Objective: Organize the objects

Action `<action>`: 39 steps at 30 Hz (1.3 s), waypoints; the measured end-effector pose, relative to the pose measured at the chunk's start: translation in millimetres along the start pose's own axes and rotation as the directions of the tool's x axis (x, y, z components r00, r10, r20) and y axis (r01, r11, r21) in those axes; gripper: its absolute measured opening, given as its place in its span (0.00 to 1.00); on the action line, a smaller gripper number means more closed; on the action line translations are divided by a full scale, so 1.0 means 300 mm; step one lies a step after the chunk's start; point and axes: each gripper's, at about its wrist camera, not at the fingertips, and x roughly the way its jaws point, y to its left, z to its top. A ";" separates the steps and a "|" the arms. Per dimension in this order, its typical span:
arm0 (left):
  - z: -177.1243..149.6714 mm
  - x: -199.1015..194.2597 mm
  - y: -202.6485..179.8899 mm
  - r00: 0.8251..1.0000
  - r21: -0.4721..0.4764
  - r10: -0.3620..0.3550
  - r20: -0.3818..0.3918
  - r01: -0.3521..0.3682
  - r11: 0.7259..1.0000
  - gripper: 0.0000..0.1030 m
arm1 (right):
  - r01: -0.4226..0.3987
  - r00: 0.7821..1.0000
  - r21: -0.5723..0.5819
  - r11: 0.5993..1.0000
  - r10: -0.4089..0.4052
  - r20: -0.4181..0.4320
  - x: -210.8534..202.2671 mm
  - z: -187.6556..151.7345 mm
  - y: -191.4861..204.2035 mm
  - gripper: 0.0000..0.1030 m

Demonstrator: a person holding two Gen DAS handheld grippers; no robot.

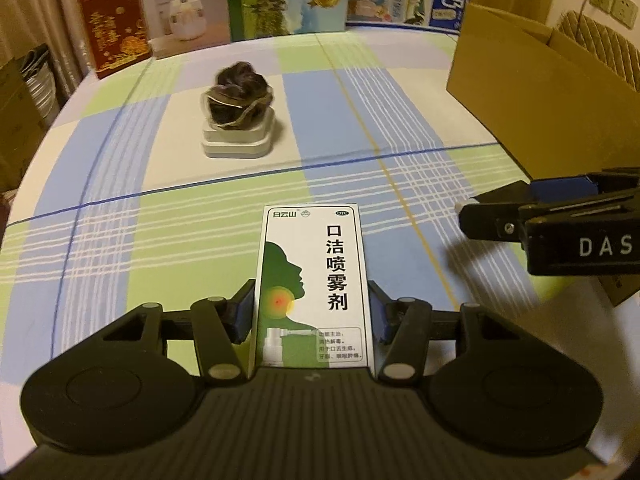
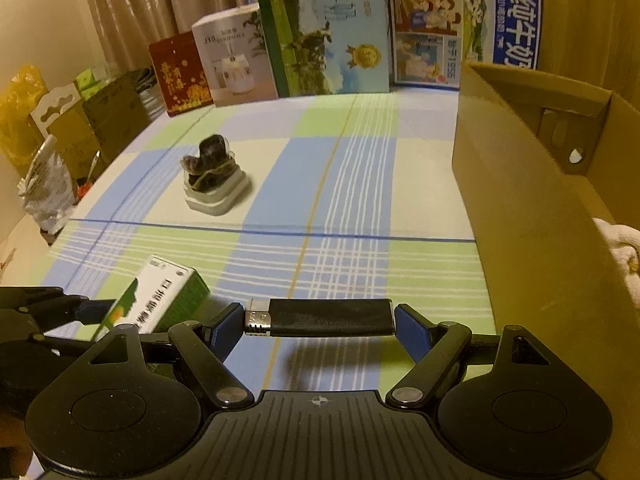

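While both grippers carry a load above the checked worktop (image 1: 400,92), the main hazards are slippage and collision. The left gripper (image 1: 312,312) has its fingers (image 1: 242,314) clamped on the lower sides of the white-and-green spray box (image 1: 314,280), which sits at the lower centre of the left wrist view and stands well forward of the pads; because the hold is low on a long carton, a quick swing could pivot it out of the grip or crush its thin walls. The right gripper (image 2: 320,320) holds a black lighter (image 2: 324,317) end to end across the lower centre of the right wrist view, the pads bearing only on its two small ends. That contact is judged marginal: a slight relaxation or a knock would drop it onto the cloth. The cardboard box (image 2: 532,216) along the right edge of the frame is the probable destination, and its tall wall could strike either item on a low approach. The two grippers are also near each other, so crossing paths risks a clash. The dark bundle on its white base (image 1: 236,120), upper centre, stands well apart and is not at risk.
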 end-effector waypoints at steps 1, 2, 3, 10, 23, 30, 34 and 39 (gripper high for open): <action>0.000 -0.017 0.004 1.000 -0.008 0.008 0.005 -0.008 1.000 0.49 | -0.002 1.000 0.007 1.000 0.002 0.004 -0.019 -0.008 0.000 0.76; 0.000 -0.033 0.008 1.000 -0.015 0.017 0.011 -0.017 1.000 0.49 | -0.003 1.000 0.013 1.000 0.003 0.009 -0.039 -0.014 0.002 0.76; -0.001 -0.056 0.013 1.000 -0.027 0.026 0.017 -0.025 0.999 0.49 | -0.004 1.000 0.019 1.000 0.004 0.015 -0.060 -0.020 0.002 0.76; -0.022 -0.242 -0.016 0.996 -0.061 0.050 0.071 -0.046 0.997 0.49 | 0.006 0.996 0.037 0.999 -0.009 0.084 -0.262 -0.054 -0.001 0.76; -0.056 -0.576 -0.169 0.984 -0.118 0.023 0.177 -0.002 0.993 0.49 | 0.049 0.978 0.048 0.998 -0.057 0.199 -0.626 -0.107 -0.055 0.76; -0.068 -0.676 -0.270 0.980 -0.098 0.013 0.200 0.007 0.995 0.49 | 0.069 0.972 0.071 0.995 -0.083 0.220 -0.727 -0.144 -0.117 0.76; -0.075 -0.713 -0.316 0.978 -0.094 -0.001 0.210 0.021 0.995 0.49 | 0.082 0.967 0.087 0.993 -0.100 0.233 -0.772 -0.164 -0.158 0.76; -0.078 -0.730 -0.391 0.977 -0.065 -0.027 0.212 0.042 0.997 0.49 | 0.104 0.962 0.104 0.989 -0.126 0.244 -0.818 -0.183 -0.206 0.76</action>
